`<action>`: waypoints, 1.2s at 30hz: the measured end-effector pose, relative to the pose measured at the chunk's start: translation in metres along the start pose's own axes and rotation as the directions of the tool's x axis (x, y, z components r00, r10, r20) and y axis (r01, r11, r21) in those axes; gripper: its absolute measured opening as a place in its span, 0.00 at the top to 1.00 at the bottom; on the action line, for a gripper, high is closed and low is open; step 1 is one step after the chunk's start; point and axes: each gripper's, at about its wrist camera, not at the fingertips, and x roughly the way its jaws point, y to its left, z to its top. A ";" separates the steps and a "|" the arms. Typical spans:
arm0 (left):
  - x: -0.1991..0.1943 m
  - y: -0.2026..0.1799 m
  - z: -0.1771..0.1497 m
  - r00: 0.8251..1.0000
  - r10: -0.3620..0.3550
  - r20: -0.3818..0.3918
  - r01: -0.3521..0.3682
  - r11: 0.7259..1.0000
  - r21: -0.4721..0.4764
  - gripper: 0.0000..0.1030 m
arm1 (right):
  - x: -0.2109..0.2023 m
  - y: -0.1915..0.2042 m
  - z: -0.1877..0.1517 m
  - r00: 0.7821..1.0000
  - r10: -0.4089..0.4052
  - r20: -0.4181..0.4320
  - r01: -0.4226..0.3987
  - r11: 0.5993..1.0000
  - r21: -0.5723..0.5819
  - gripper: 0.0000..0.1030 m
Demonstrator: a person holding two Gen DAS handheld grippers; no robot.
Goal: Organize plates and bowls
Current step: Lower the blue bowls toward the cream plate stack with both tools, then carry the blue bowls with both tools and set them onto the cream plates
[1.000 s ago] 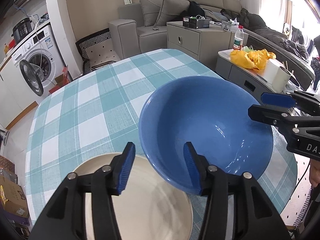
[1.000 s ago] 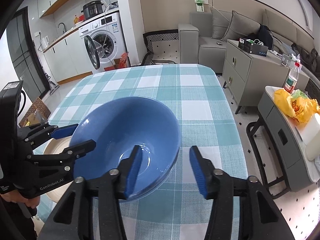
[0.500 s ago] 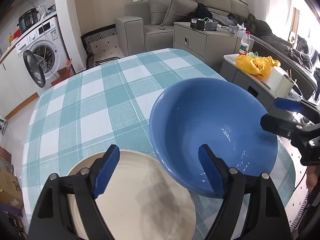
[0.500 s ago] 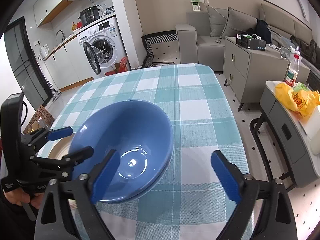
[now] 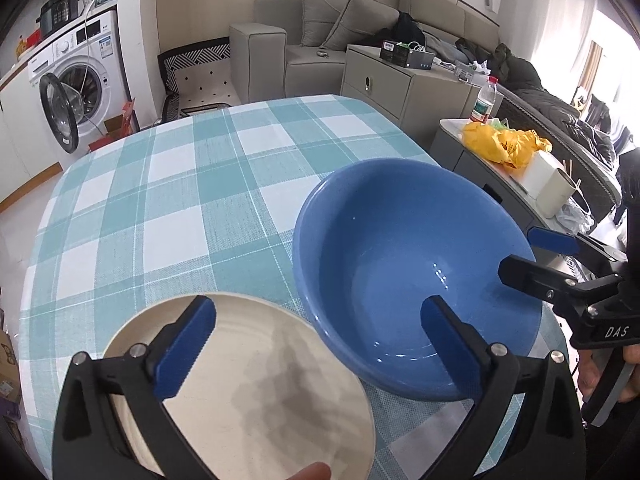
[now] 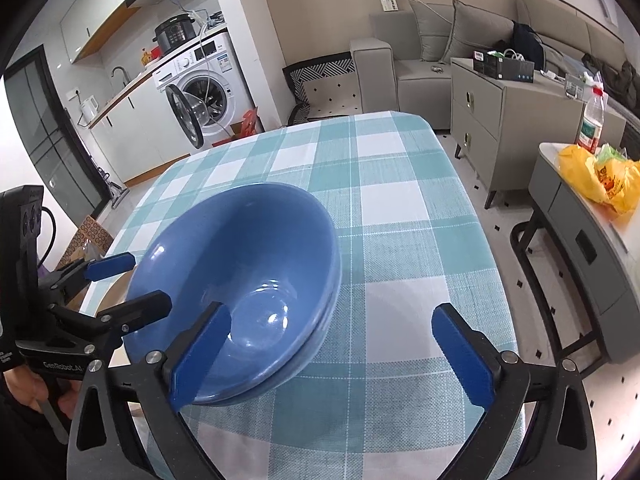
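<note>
A large blue bowl stands on the checked tablecloth, its near left edge resting partly over a cream plate. My left gripper is open wide above the plate and the bowl's near rim, holding nothing. In the right wrist view the blue bowl looks like two stacked bowls. My right gripper is open wide over the bowl's right side, empty. Each gripper shows in the other's view: the right gripper at the bowl's right rim, the left gripper at its left rim.
The table ends close on the right, with a grey side cabinet carrying a yellow bag beyond. A sofa, a drawer unit and a washing machine stand further off.
Both grippers have opened wide and let go of the blue bowl's rim, then drawn back and up. The bowl now rests on the table, partly on the plate.
</note>
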 end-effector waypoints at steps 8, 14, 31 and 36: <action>0.011 0.003 -0.002 0.999 -0.019 -0.033 0.018 0.999 -0.028 0.00 | 0.013 -0.011 -0.003 0.999 0.026 -0.025 -0.024 0.998 0.057 0.01; 0.017 0.005 -0.002 0.999 -0.026 -0.043 0.024 0.998 -0.052 0.00 | 0.025 -0.013 -0.005 0.997 0.058 -0.051 -0.053 0.995 0.084 0.01; 0.017 0.001 0.001 0.997 -0.066 -0.027 0.065 0.997 -0.039 0.10 | 0.038 -0.009 -0.008 0.985 0.159 -0.067 -0.150 0.981 0.124 0.17; 0.016 -0.003 0.000 0.995 -0.089 -0.041 0.089 0.996 -0.022 0.32 | 0.037 -0.006 -0.008 0.984 0.166 -0.068 -0.157 0.981 0.117 0.25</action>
